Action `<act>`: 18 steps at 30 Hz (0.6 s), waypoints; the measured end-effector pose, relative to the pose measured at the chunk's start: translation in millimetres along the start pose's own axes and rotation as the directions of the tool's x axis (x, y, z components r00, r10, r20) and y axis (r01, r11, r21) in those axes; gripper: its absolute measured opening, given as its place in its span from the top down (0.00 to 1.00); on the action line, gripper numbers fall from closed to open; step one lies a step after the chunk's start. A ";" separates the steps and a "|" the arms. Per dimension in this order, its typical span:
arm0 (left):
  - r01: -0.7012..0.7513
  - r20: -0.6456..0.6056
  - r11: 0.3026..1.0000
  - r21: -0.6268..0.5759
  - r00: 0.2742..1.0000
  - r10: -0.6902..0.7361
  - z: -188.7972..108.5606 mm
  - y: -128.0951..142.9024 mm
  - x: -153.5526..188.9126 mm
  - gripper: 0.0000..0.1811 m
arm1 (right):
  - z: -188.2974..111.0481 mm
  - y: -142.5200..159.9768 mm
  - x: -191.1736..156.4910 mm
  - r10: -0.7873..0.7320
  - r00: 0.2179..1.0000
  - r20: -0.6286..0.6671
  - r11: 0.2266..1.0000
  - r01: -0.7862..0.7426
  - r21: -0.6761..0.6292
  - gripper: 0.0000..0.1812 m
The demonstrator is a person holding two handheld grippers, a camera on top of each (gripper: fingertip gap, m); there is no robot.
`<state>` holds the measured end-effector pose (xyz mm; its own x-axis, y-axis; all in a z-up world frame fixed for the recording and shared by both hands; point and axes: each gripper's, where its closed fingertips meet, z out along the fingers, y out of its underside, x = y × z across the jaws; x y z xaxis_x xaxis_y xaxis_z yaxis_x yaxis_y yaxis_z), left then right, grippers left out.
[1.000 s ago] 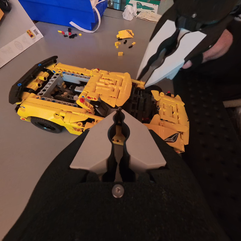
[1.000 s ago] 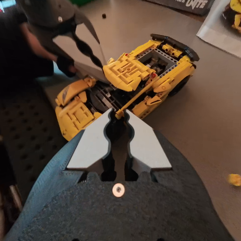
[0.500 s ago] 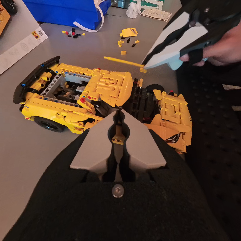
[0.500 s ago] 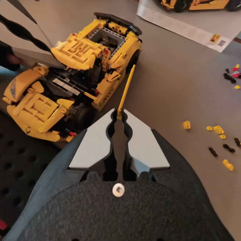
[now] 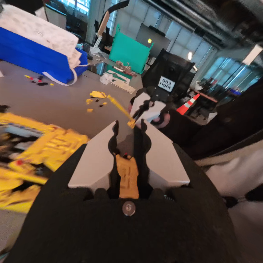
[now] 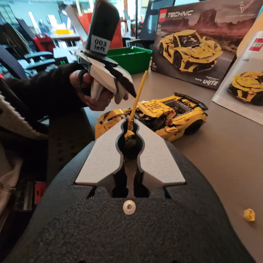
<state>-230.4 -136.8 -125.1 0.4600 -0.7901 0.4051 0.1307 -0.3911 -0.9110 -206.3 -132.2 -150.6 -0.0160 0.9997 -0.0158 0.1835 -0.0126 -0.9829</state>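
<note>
Left wrist view: left gripper [image 5: 129, 123], raised off the grey bench [image 5: 59, 105], jaws now parted and empty; half a second ago they sat closed over the yellow brick-built model car [image 5: 47, 148]. Right gripper [image 5: 135, 117] pinches the long thin yellow plastic rod [image 5: 118, 107] at its connector end, close ahead.

Right wrist view: right gripper [image 6: 130, 122], jaws narrow on the rod [image 6: 138, 93], now tilted upward. Rod judged light, stiff, slender, liable to pivot; best gripped at the thicker end. Car [image 6: 168, 113] on the bench [image 6: 213, 149] beyond, printed box [image 6: 196, 41] behind.

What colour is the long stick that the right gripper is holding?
Yellow. The long stick, pinched in the right gripper, shows best in the right wrist view.
</note>
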 end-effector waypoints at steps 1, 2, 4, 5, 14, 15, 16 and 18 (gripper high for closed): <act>0.034 0.017 0.999 -0.016 0.999 -0.034 11.8 5.1 -0.8 0.83 | 2.8 2.9 -1.1 -0.044 0.999 -0.019 0.999 0.043 -0.026 0.97; 0.065 0.015 0.997 -0.043 0.998 -0.064 20.3 11.1 -0.9 0.83 | 3.7 3.1 -1.9 -0.087 0.996 -0.036 0.996 0.086 -0.035 0.97; 0.108 -0.028 0.992 -0.067 0.994 -0.110 24.6 12.7 2.7 0.92 | 4.7 4.3 -3.3 -0.110 0.993 -0.043 0.993 0.109 -0.043 0.97; 0.117 -0.006 0.992 -0.047 0.993 -0.117 23.0 9.9 -1.1 0.97 | 5.3 5.5 -3.8 -0.104 0.994 -0.041 0.993 0.102 -0.052 0.97; 0.015 0.103 1.000 0.016 0.994 -0.017 22.9 2.5 -8.3 0.98 | 15.6 10.1 4.5 -0.064 0.991 -0.114 0.992 0.051 -0.112 0.89; 0.019 0.099 1.000 0.015 0.995 -0.021 22.4 2.7 -8.4 0.98 | 16.5 8.5 4.3 -0.067 0.990 -0.125 0.993 0.054 -0.106 0.94; 0.019 0.095 1.000 0.013 0.995 -0.020 22.1 3.1 -7.8 0.98 | 16.2 7.8 7.7 -0.077 0.985 -0.157 0.992 0.060 -0.108 0.96; 0.005 0.102 1.000 0.012 0.995 -0.006 22.1 2.9 -7.2 0.98 | 17.2 8.4 8.3 -0.065 0.985 -0.162 0.992 0.046 -0.116 0.96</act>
<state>-214.0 -121.9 -132.3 0.5468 -0.7353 0.4005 0.1436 -0.3889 -0.9100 -221.7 -124.3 -162.1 0.1313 0.9883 0.0780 0.2951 0.0362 -0.9548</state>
